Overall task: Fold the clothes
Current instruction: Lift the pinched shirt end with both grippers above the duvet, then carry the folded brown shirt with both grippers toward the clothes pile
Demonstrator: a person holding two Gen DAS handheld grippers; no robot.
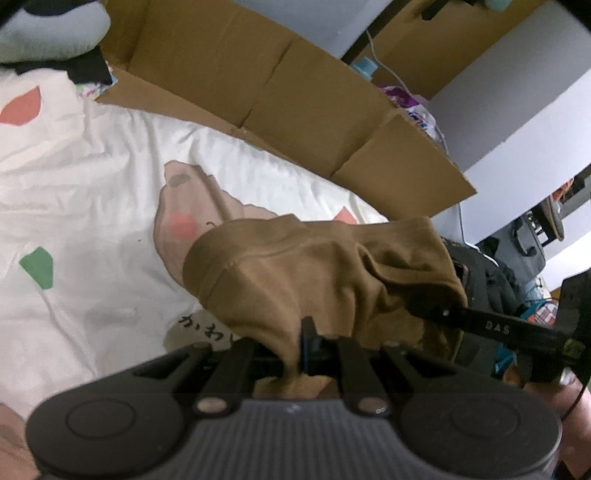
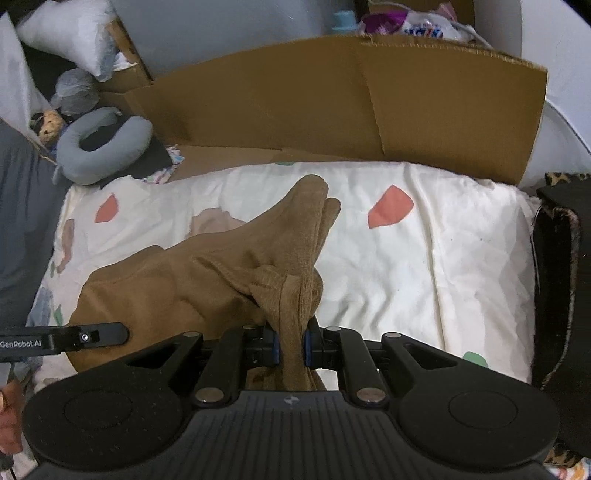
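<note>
A brown garment point(image 1: 317, 273) hangs bunched above a white bed cover point(image 1: 92, 184) with coloured patches. My left gripper point(image 1: 301, 350) is shut on one pinched edge of it, the cloth pulled down between the pads. In the right wrist view the same brown garment point(image 2: 207, 269) stretches from the left over the bed cover point(image 2: 424, 258), one corner pointing up toward the cardboard. My right gripper point(image 2: 291, 347) is shut on a gathered fold of it. The right gripper's arm point(image 1: 498, 326) shows at the right edge of the left view, and the left gripper's arm point(image 2: 74, 338) at the left edge of the right view.
An opened cardboard box point(image 2: 332, 103) stands along the bed's far side. A grey neck pillow point(image 2: 107, 147), a small toy and a white pillow point(image 2: 70, 33) lie at the far left. A dark object with leopard trim point(image 2: 561, 280) stands at the bed's right edge. A hand point(image 2: 11, 417) shows bottom left.
</note>
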